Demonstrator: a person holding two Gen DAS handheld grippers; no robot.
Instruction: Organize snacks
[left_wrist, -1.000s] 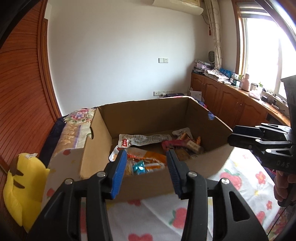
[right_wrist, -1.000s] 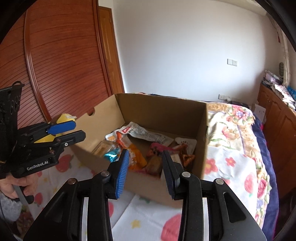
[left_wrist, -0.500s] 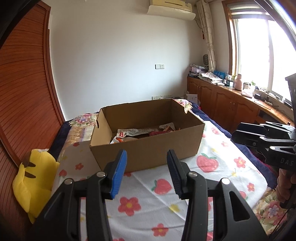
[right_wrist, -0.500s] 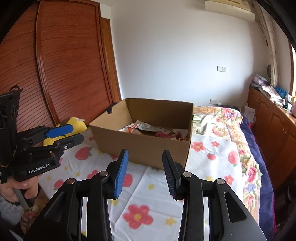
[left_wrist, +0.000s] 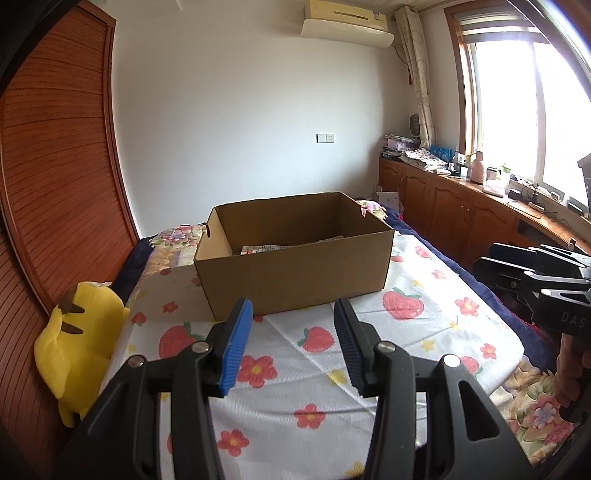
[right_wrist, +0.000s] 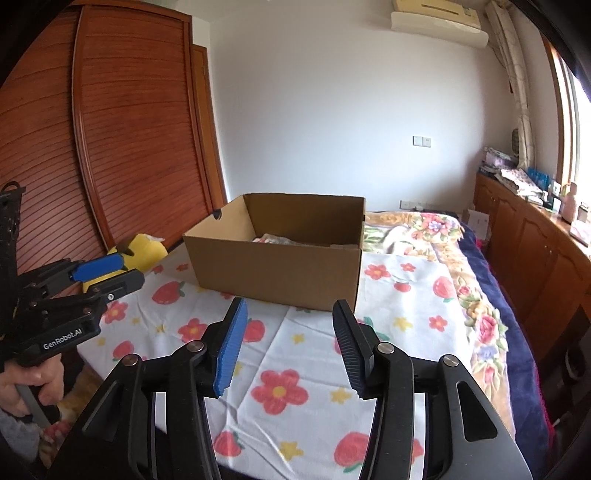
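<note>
An open cardboard box (left_wrist: 295, 273) sits on a bed with a strawberry-and-flower sheet; it also shows in the right wrist view (right_wrist: 277, 269). Only the tops of snack packets (left_wrist: 266, 248) show over its rim, and a bit in the right wrist view (right_wrist: 275, 239). My left gripper (left_wrist: 291, 349) is open and empty, well back from the box above the sheet. My right gripper (right_wrist: 290, 349) is open and empty, also back from the box. Each gripper shows at the edge of the other's view: the right one (left_wrist: 532, 273) and the left one (right_wrist: 103, 273).
A yellow plush toy (left_wrist: 77, 343) lies at the bed's left edge beside a wooden slatted wardrobe (right_wrist: 122, 147). Wooden cabinets (left_wrist: 461, 218) with clutter run under the window on the right. A dark blue blanket (right_wrist: 491, 280) edges the bed's right side.
Both grippers have pulled back and lowered from above the box to the near end of the bed. The box now looks small and its contents are mostly hidden. Both stay open.
</note>
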